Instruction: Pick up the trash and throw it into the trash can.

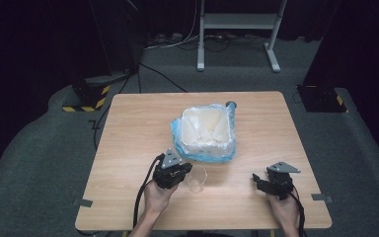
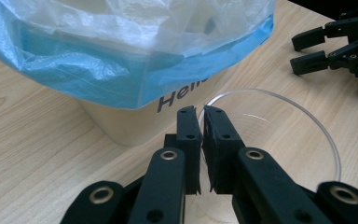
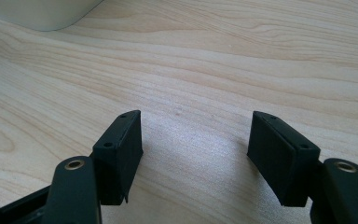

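Jaws of the left gripper (image 2: 203, 112) are being held nearly shut on the near rim of the cup (image 2: 279, 135), which is standing just right of them, beside the bin (image 2: 135, 121). The right gripper (image 3: 193, 135) is being held wide open, empty, well apart.

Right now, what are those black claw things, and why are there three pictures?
A person holds a black pinching tool in each hand. One picture looks down from above the wooden table. The other two come from small cameras riding on each tool. On the table stands a white bin lined with a blue plastic bag, with a clear glass cup in front of it. The left gripper pinches the cup's rim. The right gripper is open and holds nothing.
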A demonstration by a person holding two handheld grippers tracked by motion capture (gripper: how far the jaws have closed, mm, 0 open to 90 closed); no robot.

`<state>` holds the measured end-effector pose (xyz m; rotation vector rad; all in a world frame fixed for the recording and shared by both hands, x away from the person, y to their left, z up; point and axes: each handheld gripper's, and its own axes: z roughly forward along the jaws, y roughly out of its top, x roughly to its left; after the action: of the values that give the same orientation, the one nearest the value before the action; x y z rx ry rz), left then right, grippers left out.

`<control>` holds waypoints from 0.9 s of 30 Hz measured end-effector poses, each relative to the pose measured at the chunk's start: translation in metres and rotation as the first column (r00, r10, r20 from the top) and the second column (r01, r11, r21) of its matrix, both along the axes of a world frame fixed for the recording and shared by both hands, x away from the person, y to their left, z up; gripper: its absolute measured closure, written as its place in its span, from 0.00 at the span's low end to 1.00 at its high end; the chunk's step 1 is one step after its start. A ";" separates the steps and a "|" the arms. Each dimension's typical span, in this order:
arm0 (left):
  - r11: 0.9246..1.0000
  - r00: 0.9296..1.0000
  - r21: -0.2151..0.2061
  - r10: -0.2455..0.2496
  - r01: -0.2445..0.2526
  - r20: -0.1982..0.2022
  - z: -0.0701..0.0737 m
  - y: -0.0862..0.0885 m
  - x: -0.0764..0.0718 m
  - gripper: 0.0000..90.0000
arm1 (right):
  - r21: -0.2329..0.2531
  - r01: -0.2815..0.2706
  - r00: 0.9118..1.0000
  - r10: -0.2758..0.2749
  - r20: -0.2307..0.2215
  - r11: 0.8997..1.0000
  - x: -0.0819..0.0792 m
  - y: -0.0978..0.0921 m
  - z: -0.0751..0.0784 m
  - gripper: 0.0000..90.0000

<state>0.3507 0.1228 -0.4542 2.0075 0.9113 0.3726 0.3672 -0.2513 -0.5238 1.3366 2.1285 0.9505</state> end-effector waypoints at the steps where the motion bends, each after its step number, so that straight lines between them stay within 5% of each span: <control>1: 1.000 1.000 0.000 0.000 0.000 0.000 0.000 0.000 0.000 0.94 | 0.000 0.000 1.000 0.000 0.000 1.000 0.000 0.000 0.000 0.39; 27: 0.999 0.999 -0.017 -0.033 0.033 0.015 0.023 0.007 -0.010 0.95 | 0.000 0.000 1.000 0.000 0.000 1.000 0.000 0.000 0.000 0.39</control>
<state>0.3404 0.1297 -0.4315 1.9992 0.8681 0.3596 0.3672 -0.2513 -0.5238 1.3366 2.1285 0.9502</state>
